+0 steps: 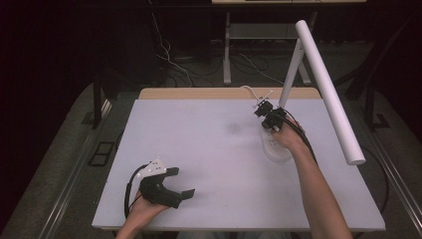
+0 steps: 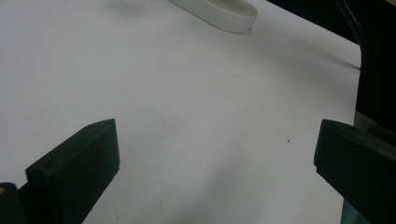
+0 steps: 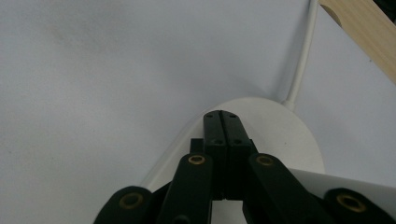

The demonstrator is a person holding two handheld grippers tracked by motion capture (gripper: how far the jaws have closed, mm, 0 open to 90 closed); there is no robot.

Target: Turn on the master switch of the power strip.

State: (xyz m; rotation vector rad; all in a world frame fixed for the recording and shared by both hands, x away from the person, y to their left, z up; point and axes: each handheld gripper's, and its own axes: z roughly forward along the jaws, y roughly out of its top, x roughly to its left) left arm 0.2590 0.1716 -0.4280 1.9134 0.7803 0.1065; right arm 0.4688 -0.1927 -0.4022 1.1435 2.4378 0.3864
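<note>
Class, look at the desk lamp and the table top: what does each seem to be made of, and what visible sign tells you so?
Lamp base: probably moulded plastic, white and smooth with a rounded edge and a soft sheen. Lamp tube: matte white, plastic or painted metal; the look leaves it open. Table top: a pale, flat, matte sheet, perhaps laminate, faintly smudged. Far edge strip: tan with a wood-like tone, likely wood or veneer.

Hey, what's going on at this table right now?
A person is working on a white desk lamp standing at the far right of the white table. The right tool, its jaws shut together, is held down over the lamp's oval base, seemingly pressing on it. The left tool rests near the table's front edge, jaws wide open with nothing between them.
</note>
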